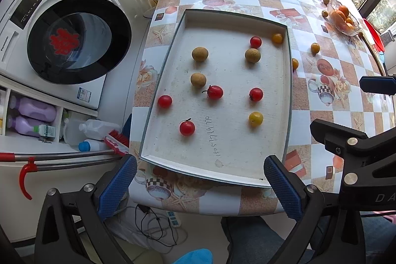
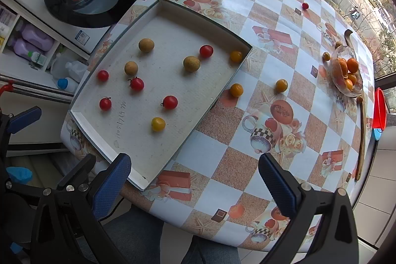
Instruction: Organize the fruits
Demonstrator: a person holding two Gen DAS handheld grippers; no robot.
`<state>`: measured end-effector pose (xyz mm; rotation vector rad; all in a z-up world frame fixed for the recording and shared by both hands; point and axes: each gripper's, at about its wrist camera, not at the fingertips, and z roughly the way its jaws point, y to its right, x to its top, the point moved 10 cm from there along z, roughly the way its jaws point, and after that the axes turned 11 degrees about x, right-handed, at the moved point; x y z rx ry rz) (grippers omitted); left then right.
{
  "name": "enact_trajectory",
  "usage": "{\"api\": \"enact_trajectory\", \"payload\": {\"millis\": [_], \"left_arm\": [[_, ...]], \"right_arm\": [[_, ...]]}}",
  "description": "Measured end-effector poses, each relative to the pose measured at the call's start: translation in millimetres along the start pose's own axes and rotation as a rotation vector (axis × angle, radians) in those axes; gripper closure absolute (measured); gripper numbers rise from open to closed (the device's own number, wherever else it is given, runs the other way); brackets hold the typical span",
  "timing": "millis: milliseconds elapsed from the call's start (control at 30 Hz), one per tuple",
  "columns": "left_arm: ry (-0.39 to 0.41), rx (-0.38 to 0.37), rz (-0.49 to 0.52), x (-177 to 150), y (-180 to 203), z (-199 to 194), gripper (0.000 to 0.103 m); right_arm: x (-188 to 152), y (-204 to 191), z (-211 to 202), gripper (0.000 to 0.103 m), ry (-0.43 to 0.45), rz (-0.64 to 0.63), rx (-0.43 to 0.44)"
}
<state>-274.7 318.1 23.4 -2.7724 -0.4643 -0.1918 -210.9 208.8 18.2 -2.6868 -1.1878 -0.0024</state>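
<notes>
A white foam tray (image 1: pixel 222 155) (image 2: pixel 138 147) lies on the patterned table. In it lie several red cherry tomatoes (image 1: pixel 214 92) (image 2: pixel 136 84), three brown round fruits (image 1: pixel 200 54) (image 2: pixel 146 44) and two yellow tomatoes (image 1: pixel 256 118) (image 2: pixel 158 124). Two yellow tomatoes (image 2: pixel 236 90) (image 2: pixel 281 85) lie on the table right of the tray, and a red one (image 2: pixel 305 5) lies far back. My left gripper (image 1: pixel 199 183) hangs open over the tray's near edge, holding nothing. My right gripper (image 2: pixel 194 186) stands open above the table's near edge, right of the tray's corner.
A glass dish of oranges (image 2: pixel 346 71) sits at the table's far right beside a wooden spoon (image 2: pixel 361 130) and a red bowl (image 2: pixel 380 108). A washing machine (image 1: pixel 74 41) stands left of the table, with bottles and a mop handle (image 1: pixel 61 157) below. The person's legs are under the table.
</notes>
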Motion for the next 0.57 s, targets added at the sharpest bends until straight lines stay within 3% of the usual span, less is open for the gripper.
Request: {"api": "enact_trajectory", "payload": {"millis": [567], "left_arm": [[0.021,-0.02,-0.01,5.6,2.2,-5.0,0.0]], "right_arm": [[-0.2,-0.6,-0.2,0.0,0.002,-0.001,-0.001]]}}
